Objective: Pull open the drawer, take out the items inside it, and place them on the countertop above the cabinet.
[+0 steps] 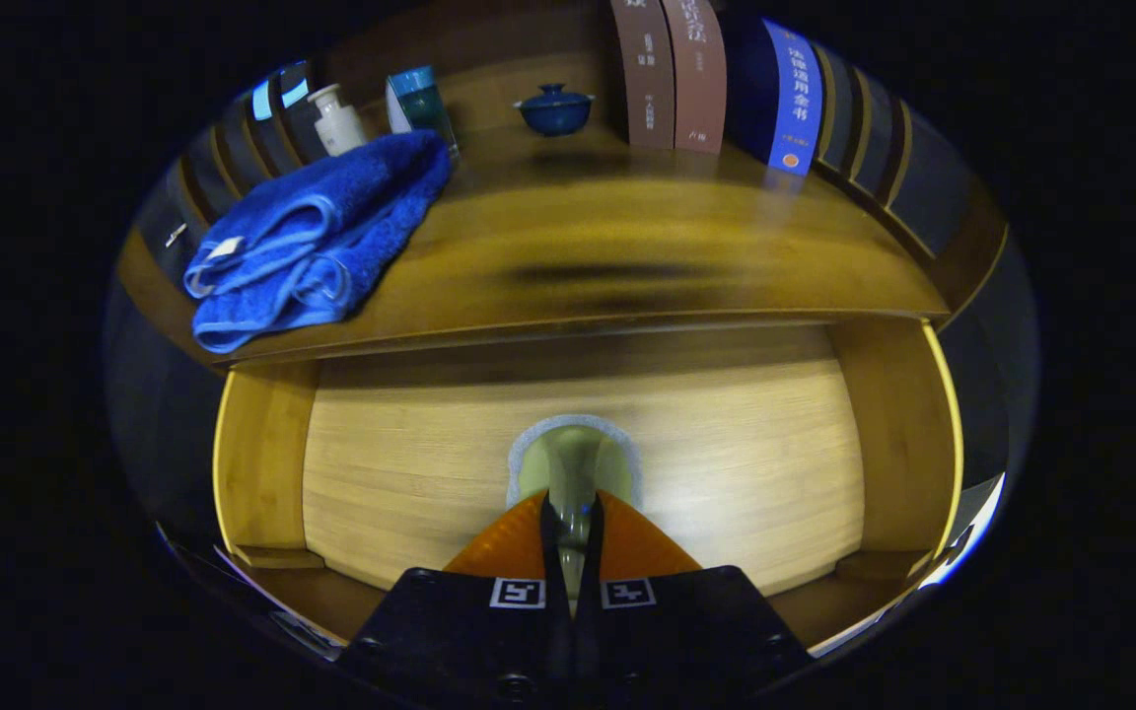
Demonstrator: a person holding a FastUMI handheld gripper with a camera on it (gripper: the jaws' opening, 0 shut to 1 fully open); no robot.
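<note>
Gripper (573,518) nearly closed, fingers pinching the pale green thin-edged item (573,463) over the open wooden drawer (726,463). Bamboo countertop (627,247) lies straight ahead, farther and higher.

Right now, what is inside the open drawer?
One greenish cup-like item sits in the drawer, pinched by the gripper. The fingers hide its lower part; the countertop covers the drawer's back.

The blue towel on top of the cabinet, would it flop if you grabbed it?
Probably yes. The blue towel lies in soft, rumpled folds, so it would likely droop and unfold. It looks fluffy, so fingers should grip it easily, and it won't roll. Right now the gripper is closed on a pale object in the drawer.
</note>
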